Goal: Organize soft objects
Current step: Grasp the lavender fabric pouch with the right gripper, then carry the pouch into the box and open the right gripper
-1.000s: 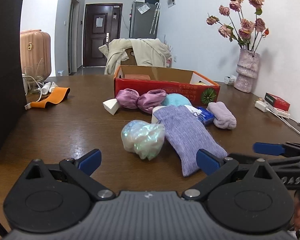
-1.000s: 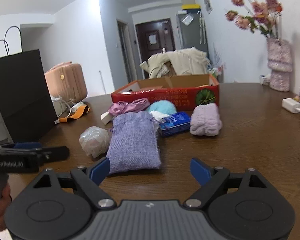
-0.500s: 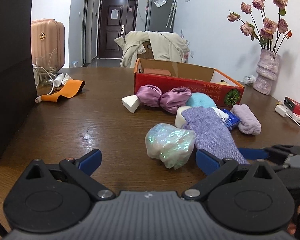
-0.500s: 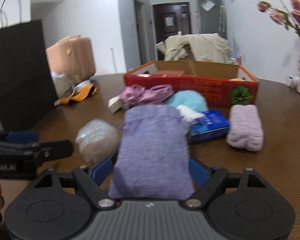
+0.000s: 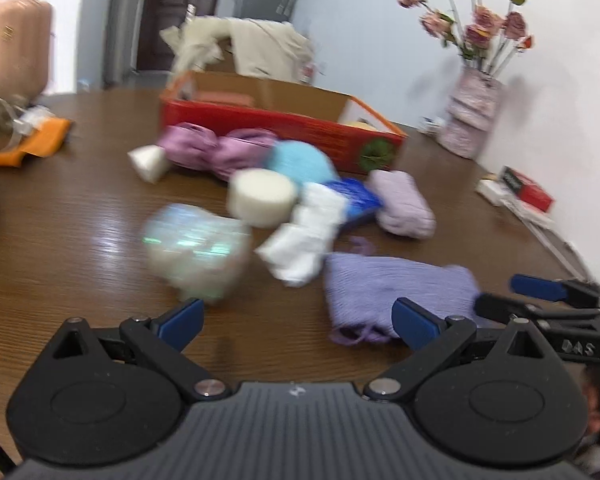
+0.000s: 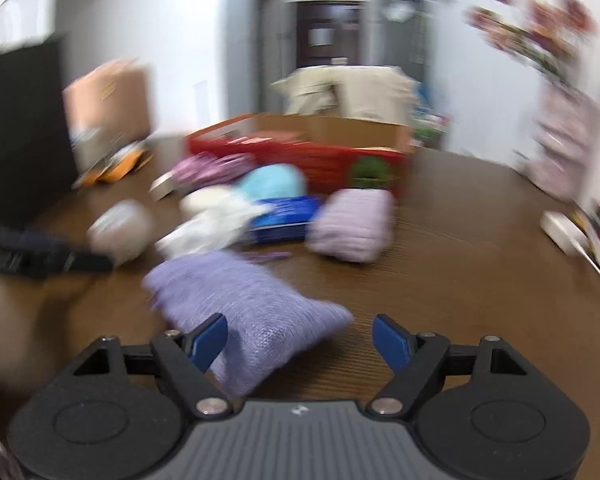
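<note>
A purple knit pouch [image 6: 256,308] lies on the brown table [image 6: 440,280] between the jaws of my right gripper [image 6: 300,340]. Those jaws are opening: the pouch leans on the left finger and the right finger stands clear of it. My left gripper [image 5: 299,320] is open and holds nothing, just short of an iridescent ball [image 5: 196,252]. The pouch [image 5: 396,288] sits to its right, with the right gripper [image 5: 516,296] behind it. Further back lie a white cloth [image 5: 304,236], a round sponge [image 5: 260,196], a blue ball [image 5: 300,160], a pink bow [image 5: 216,150] and a lilac rolled towel [image 5: 402,204].
A red cardboard box [image 5: 284,124] stands open behind the pile. A blue pack [image 5: 356,196] and a white wedge [image 5: 148,162] lie among the soft things. A vase of flowers [image 5: 472,120] and a power strip [image 5: 516,208] are at the right, a black bag [image 6: 20,132] at the left.
The right jaws narrowed around the purple pouch, dragged it off the pile toward the near right, then widened. The round sponge and white cloth are uncovered. My left gripper moved closer to the iridescent ball.
</note>
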`<state>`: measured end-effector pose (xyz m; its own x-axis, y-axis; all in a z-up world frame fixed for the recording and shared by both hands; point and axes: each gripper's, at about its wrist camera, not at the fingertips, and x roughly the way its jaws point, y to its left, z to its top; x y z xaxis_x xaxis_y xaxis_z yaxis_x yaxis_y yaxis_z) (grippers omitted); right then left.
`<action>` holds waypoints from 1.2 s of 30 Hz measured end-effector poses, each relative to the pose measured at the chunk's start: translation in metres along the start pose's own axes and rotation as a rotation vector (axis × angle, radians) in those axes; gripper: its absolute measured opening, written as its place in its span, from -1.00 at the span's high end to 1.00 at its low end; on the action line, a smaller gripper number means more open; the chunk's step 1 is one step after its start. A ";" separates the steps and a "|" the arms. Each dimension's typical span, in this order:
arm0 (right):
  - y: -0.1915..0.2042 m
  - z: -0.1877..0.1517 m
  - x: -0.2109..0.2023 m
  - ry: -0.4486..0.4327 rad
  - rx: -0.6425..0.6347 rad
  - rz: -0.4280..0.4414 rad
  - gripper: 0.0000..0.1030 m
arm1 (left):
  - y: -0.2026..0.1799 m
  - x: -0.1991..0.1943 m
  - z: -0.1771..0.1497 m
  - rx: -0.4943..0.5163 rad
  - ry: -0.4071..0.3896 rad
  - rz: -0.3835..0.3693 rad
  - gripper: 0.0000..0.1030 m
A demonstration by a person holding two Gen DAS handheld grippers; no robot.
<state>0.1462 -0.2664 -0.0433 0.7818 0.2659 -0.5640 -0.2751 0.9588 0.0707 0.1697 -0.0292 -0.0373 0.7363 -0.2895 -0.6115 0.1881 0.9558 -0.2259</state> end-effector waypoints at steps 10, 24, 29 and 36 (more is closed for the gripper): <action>-0.036 -0.007 0.018 -0.032 0.293 0.151 -0.16 | -0.011 0.049 0.003 -0.128 0.097 -0.131 0.23; -0.020 -0.009 0.009 -0.022 0.260 0.199 0.49 | -0.030 0.008 0.002 -0.013 0.012 -0.183 0.92; -0.014 0.005 -0.008 -0.079 0.243 0.212 0.49 | -0.026 -0.010 0.032 0.015 -0.072 -0.214 0.93; -0.022 0.100 0.008 -0.222 0.154 0.232 0.49 | -0.015 0.016 0.159 0.030 -0.195 -0.244 0.93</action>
<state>0.2145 -0.2755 0.0331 0.8154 0.4776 -0.3271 -0.3853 0.8695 0.3091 0.2826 -0.0399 0.0768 0.7775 -0.4977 -0.3844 0.3916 0.8614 -0.3235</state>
